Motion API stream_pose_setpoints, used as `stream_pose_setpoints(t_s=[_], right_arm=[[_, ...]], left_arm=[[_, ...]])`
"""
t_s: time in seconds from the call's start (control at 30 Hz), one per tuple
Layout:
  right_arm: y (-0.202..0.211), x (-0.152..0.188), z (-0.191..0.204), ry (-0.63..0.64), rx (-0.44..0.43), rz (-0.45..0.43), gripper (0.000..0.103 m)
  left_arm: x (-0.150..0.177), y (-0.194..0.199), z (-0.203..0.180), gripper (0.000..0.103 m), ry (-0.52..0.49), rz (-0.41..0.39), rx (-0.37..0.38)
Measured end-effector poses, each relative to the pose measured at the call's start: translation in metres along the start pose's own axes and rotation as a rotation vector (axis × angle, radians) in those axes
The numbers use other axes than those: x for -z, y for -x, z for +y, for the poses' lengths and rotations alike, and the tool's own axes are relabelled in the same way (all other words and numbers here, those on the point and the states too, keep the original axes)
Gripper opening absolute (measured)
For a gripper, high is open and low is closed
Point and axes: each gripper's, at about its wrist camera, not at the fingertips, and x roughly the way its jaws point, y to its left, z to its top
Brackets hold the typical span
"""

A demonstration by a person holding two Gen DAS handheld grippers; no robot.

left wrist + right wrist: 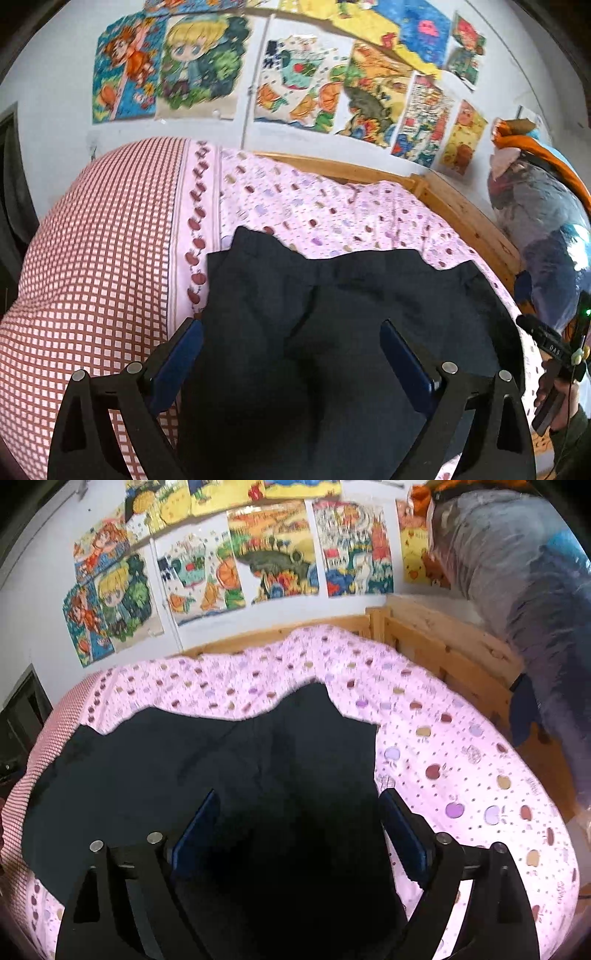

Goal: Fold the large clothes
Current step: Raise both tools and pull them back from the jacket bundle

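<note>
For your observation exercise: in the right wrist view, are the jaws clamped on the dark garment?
No: the right gripper has its jaws standing wide apart above the dark garment, which lies flat on the pink bedsheet.

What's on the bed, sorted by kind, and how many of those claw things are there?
Dark garment: 1
Pink apple-print sheet: 1
Red-checked bedding: 1
Claws: 2, the left claw and the right claw, both open over the garment
Total: 5
The wall drawings overlap too much to count.
</note>
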Motion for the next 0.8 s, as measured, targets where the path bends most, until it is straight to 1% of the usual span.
stream_pose_setpoints(t_s=[0.1,0.27,0.47,0.67,0.8], right_arm=[[0.023,-0.007,0.01,0.021,-0.016,-0.04,0.086],[0.066,-0.016,0.03,0.036,-0.052,-0.102,0.089],[0.112,-0.012,0.049,0.032,-0.094,-0.156,0.091],[0.157,-0.002,0.063,0.034,-0.133,-0.198,0.092],[0.187,0.008,0.074,0.063,-0.155,-0.239,0.096]], left_arm=[[-0.002,0.018,-0.011,0.097,-0.025,-0.016,-0.008],[-0.007,0.054,-0.029,0.098,-0.092,-0.017,-0.03],[-0.005,0.106,-0.051,0.103,-0.168,-0.085,-0.073],[0.008,0.15,-0.065,0.103,-0.176,-0.119,-0.045],[0.021,0.169,-0.073,0.103,-0.18,-0.163,-0.031]])
